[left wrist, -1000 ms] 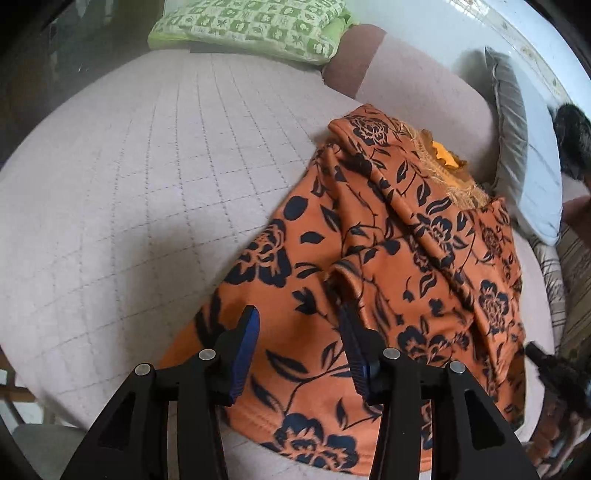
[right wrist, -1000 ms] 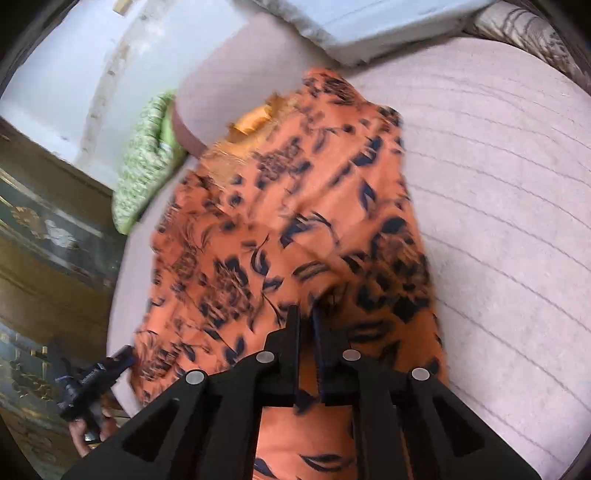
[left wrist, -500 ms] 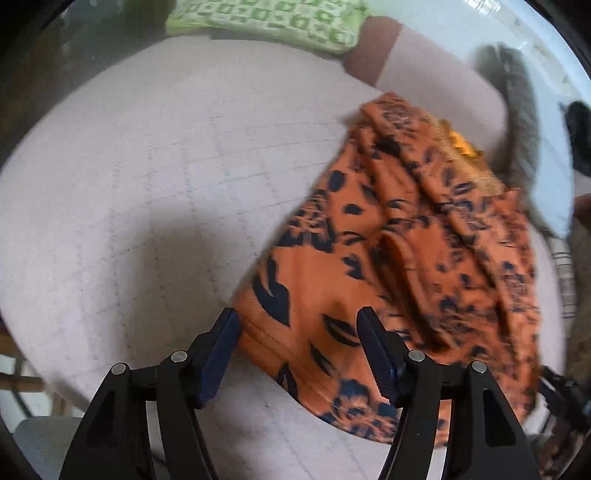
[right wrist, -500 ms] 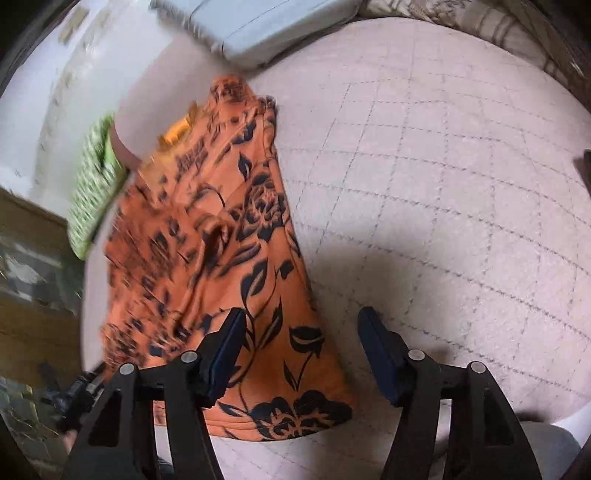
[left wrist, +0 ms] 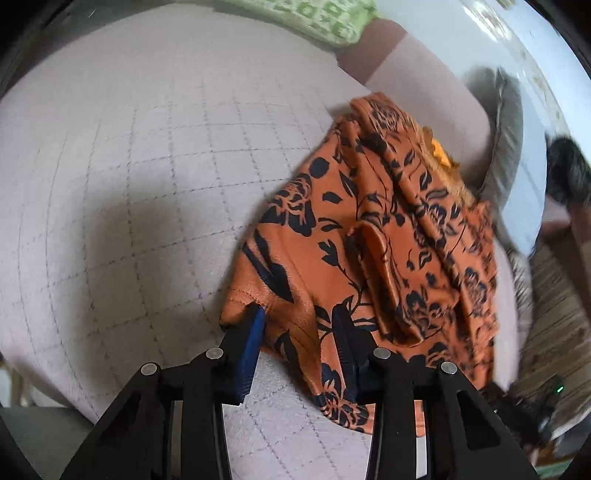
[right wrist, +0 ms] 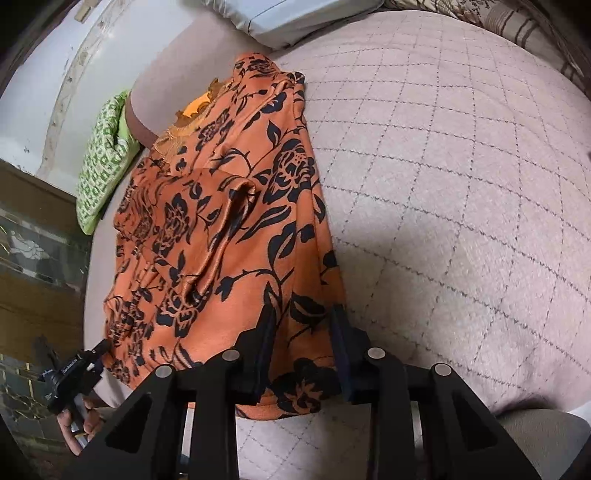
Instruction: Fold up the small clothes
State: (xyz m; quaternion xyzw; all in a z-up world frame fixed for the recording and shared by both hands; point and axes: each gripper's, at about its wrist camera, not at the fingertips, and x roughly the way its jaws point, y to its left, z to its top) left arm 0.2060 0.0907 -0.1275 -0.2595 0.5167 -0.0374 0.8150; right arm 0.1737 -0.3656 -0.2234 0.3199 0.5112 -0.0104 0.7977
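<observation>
An orange garment with black flowers (left wrist: 369, 221) (right wrist: 221, 184) lies rumpled on a quilted pale pink cover (left wrist: 129, 166) (right wrist: 461, 166). My left gripper (left wrist: 301, 321) is at the garment's near left hem corner. Its jaws are closing with bunched fabric between them, and the blue left pad (left wrist: 255, 332) is tucked under the corner. My right gripper (right wrist: 301, 325) straddles the near right hem corner. Its jaws are also closing, with flat fabric lying between them. In the right wrist view a hand holds the left gripper's body (right wrist: 74, 373) at the lower left.
A green patterned cushion (left wrist: 325, 18) (right wrist: 103, 162) and a grey pillow (left wrist: 506, 122) (right wrist: 295, 18) lie at the far side. A dark wooden cabinet (right wrist: 29, 258) stands beyond the garment's left side. Bare quilted cover stretches on both sides of the garment.
The right gripper let go of a fabric fold and moved to the hem's right corner. The left gripper shifted to the left corner. Both jaws opened wide, then narrowed around the hem.
</observation>
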